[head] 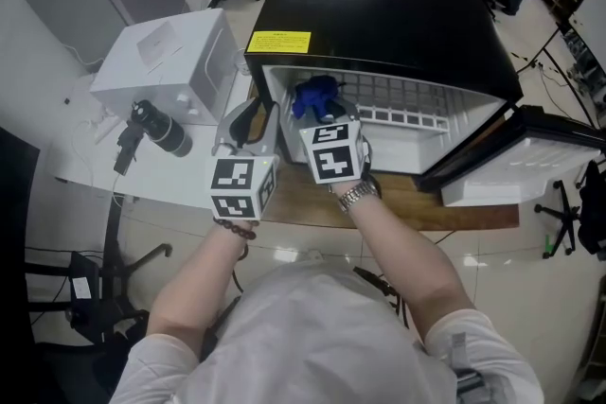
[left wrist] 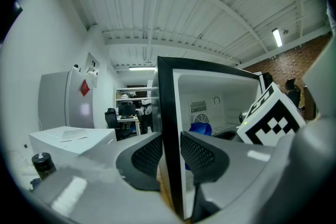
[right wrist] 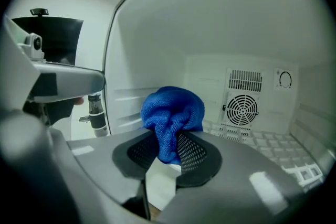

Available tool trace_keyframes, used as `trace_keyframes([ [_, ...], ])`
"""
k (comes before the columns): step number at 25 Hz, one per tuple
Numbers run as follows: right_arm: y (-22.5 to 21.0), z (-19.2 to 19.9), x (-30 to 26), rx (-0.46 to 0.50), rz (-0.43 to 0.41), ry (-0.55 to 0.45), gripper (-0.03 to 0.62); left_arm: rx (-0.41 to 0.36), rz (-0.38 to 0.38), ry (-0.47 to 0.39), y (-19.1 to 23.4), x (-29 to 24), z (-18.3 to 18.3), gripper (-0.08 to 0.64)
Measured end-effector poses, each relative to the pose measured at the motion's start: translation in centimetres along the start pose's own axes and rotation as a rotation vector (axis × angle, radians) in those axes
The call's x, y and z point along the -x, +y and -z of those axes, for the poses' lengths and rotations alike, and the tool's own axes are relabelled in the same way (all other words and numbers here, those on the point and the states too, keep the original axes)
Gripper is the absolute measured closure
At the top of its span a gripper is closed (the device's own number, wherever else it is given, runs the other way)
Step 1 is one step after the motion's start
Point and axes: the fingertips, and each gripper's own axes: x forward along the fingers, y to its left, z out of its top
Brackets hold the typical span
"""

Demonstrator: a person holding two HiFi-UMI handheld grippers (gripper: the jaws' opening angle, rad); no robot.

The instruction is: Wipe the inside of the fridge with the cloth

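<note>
Nearest was the person's pale grey shirt (head: 312,336), with both bare forearms reaching forward, a beaded bracelet (head: 234,230) on the left wrist and a metal watch (head: 358,195) on the right. The left gripper (left wrist: 171,152) was clamped on the front edge of the left wall of the black-topped mini fridge with a white inside (head: 379,14), one mesh pad on the outside of the wall and one on the inside. The fridge stood a little back from the near edge of the brown wooden table (head: 417,208), and its white-lined door (head: 530,151) hung open toward the table's right edge. The right gripper (right wrist: 169,149) reached into the left part of the compartment, its jaws pinched on the bunched blue cloth (right wrist: 173,110), which rose above them near the left inner wall. Beyond the cloth lay a white wire shelf (right wrist: 262,139), and a round fan grille (right wrist: 241,108) sat in the back wall. Left of the fridge stood a white box (head: 175,61) with a black cylindrical bottle (head: 163,130) in front of it.
</note>
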Motion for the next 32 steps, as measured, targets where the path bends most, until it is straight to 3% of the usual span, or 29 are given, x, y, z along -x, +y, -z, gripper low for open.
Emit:
trace_keyframes([
  [32,-9.0,2.8,5.1,-0.039,0.193,0.013,0.502,0.028,0.004,-0.020,-0.5,0.0,-0.2,0.420],
])
